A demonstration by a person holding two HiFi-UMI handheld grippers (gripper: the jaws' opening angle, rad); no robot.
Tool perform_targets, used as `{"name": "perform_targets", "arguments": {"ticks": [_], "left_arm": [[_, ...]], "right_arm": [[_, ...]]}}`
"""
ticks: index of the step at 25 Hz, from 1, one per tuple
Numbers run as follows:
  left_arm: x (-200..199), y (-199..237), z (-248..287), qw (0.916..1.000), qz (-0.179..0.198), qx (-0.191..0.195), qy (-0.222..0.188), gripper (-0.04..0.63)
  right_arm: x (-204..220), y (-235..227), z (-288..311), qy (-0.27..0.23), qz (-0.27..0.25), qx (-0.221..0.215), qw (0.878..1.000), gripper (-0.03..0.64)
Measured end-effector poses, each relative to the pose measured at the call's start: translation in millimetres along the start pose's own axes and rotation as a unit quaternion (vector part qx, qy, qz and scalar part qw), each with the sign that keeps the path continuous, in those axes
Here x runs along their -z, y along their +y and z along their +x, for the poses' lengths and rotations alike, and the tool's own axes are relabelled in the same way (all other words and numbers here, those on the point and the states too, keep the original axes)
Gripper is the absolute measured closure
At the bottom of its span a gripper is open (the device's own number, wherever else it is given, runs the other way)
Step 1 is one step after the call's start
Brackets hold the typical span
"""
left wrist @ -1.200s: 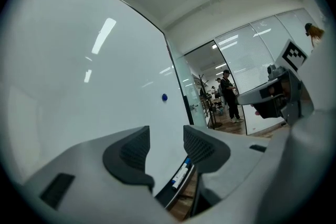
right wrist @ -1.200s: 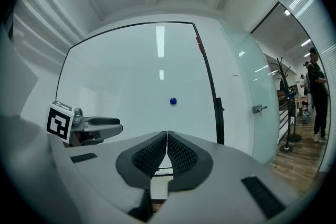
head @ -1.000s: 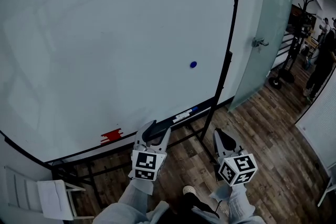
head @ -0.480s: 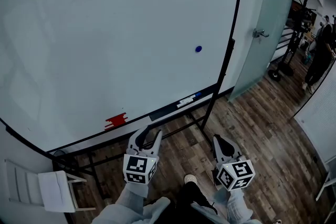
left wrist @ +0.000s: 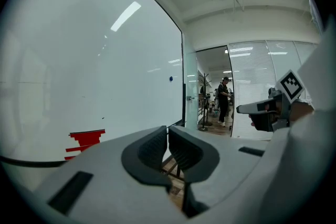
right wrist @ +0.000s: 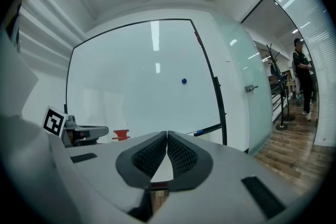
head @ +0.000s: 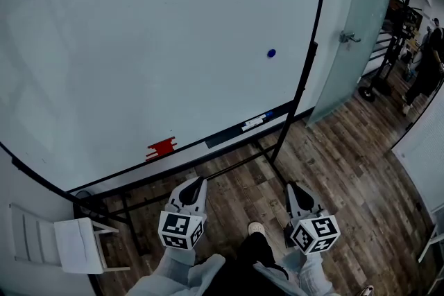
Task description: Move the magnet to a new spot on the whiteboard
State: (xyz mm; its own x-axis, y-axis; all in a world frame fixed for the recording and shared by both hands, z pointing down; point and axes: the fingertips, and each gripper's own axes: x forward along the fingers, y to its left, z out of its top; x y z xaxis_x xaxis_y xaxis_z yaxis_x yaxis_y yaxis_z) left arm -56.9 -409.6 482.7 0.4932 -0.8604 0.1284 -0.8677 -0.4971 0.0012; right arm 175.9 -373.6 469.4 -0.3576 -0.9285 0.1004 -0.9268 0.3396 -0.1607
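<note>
The whiteboard stands on a dark frame over a wooden floor. The magnet, a small blue dot, sticks to the whiteboard near its right edge, about halfway up and above the right end of the tray that runs along the bottom edge. A pen with a blue cap lies on the tray near that end. Further left, a red mark sits at the whiteboard's bottom edge.

Both tongs are held low in front of the whiteboard, below its bottom edge and well apart from the magnet. The left tongs point up toward the stretch of the bottom edge just right of the red mark. Their jaws have just been closing and are now pressed together, with nothing between them. The right tongs are beside them, below the whiteboard's bottom right corner. Their jaws also meet at the tips, with nothing between them. In the right gripper view the magnet shows above the closed tips, far up the whiteboard.

A white chair stands at the lower left, beside the whiteboard's frame. To the right of the whiteboard is a frosted glass door with a metal handle. Beyond it, a person in dark clothes stands far off.
</note>
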Motion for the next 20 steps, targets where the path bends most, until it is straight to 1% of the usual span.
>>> {"name": "perform_targets", "arguments": {"ticks": [3, 10, 20], "left_arm": [[7, -1, -9, 1.0, -0.004, 0.002, 0.0, 0.583], [18, -5, -24, 0.9995, -0.03, 0.006, 0.004, 0.586], [30, 3, -35, 0.9988, -0.048, -0.003, 0.013, 0.586]], "right_arm": [[5, 3, -5, 0.003, 0.002, 0.002, 1.0, 0.589], [11, 11, -12, 0.012, -0.003, 0.007, 1.0, 0.589], [21, 20, -12, 0.024, -0.005, 0.006, 1.0, 0.589]]}}
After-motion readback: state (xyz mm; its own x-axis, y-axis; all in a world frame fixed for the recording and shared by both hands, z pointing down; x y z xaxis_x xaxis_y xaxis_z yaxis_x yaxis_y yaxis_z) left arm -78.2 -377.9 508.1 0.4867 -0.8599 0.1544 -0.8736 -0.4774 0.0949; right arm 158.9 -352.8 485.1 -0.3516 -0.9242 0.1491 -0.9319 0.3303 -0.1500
